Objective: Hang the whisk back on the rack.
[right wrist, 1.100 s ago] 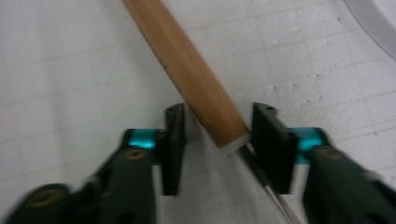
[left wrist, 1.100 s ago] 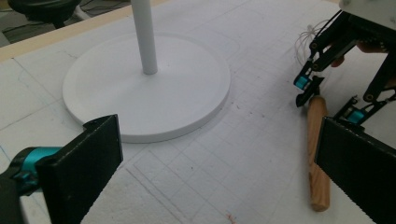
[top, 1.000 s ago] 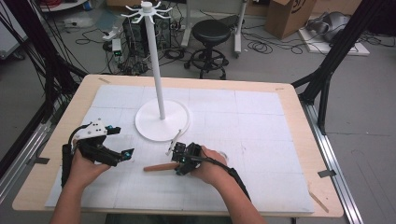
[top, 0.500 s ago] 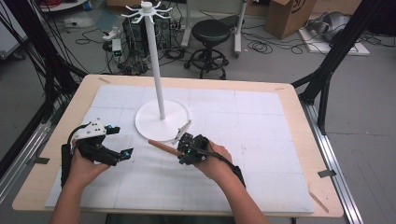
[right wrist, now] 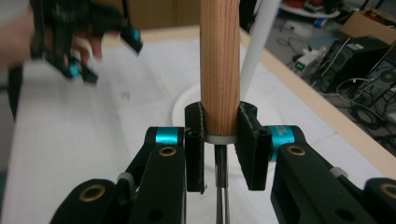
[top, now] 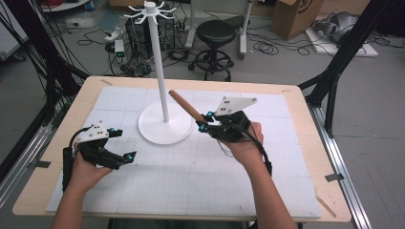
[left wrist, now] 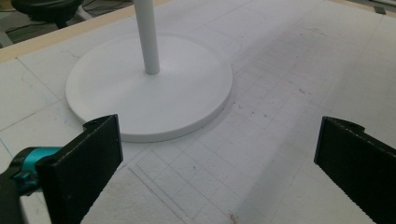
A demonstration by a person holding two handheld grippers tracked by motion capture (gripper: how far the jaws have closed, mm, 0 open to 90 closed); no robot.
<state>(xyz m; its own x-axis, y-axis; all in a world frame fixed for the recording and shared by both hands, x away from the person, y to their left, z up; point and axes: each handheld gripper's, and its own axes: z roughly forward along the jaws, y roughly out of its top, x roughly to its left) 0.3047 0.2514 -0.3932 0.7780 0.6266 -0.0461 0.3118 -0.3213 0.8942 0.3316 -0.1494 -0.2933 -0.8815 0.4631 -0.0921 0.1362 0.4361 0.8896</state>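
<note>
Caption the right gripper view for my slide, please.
Right gripper clamps a wooden handle upright before the white stand.

Both grippers, the left [top: 125,157] and the right [right wrist: 219,140], are showing black linkage arms, teal collars and brass-coloured pivot screws. Grey three-cornered plates are topping them, black cables are trailing at lower frame, and bare forearms are showing no sleeves.

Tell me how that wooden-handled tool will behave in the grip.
The wooden handle looks round and smooth, so it may twist between the right tongs. It seems stiff. Held at one end in the high view, it could droop.
</note>
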